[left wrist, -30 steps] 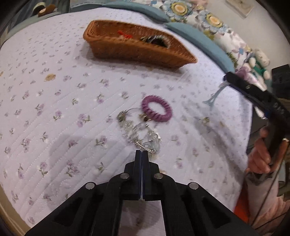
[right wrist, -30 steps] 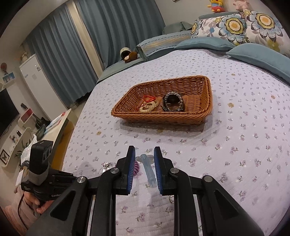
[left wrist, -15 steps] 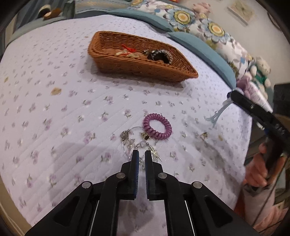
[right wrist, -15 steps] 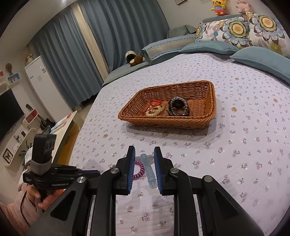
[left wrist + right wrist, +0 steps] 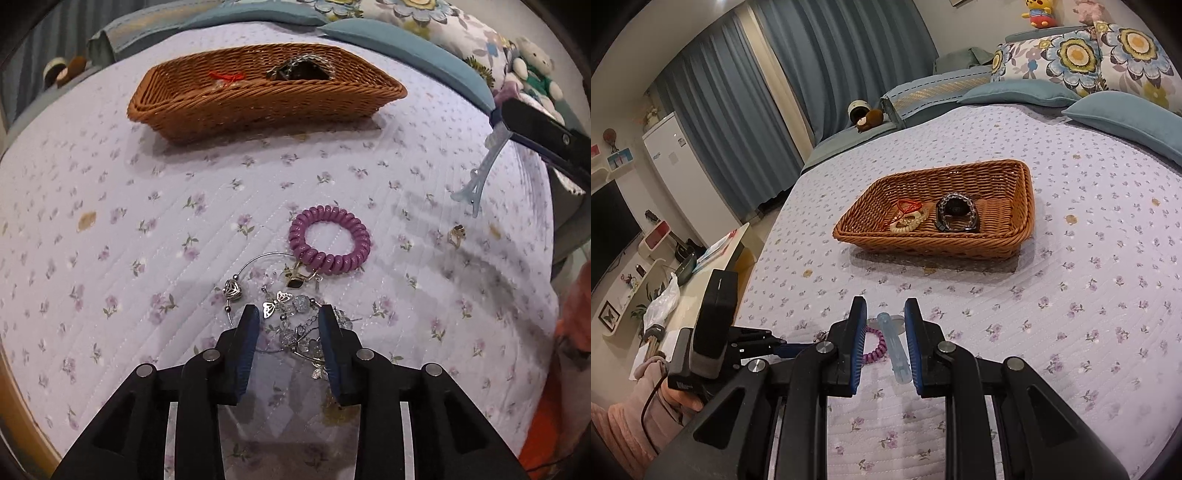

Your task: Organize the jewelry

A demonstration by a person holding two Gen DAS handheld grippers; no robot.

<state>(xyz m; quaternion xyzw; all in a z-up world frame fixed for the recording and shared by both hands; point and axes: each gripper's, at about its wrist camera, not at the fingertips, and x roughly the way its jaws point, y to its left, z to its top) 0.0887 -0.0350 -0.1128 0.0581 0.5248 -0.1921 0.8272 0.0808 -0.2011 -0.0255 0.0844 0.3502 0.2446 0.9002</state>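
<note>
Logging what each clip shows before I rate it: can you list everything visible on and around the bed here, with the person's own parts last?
wicker basket: one, brown, middle of the bedspread
red cord piece: one, in the basket, left part
beaded bracelet: one, dark, in the basket, right of the cord piece
spiral hair tie: one, purple, on the bedspread
charm bracelet: one, silver wire with clear beads, between the left claw's fingers
hair clip: one, pale blue, held by the right claw
small gold piece: one, right of the hair tie
pillows: floral and plain blue, head of the bed
left claw: opening, over the charm bracelet
right claw: gripping the hair clip
</note>
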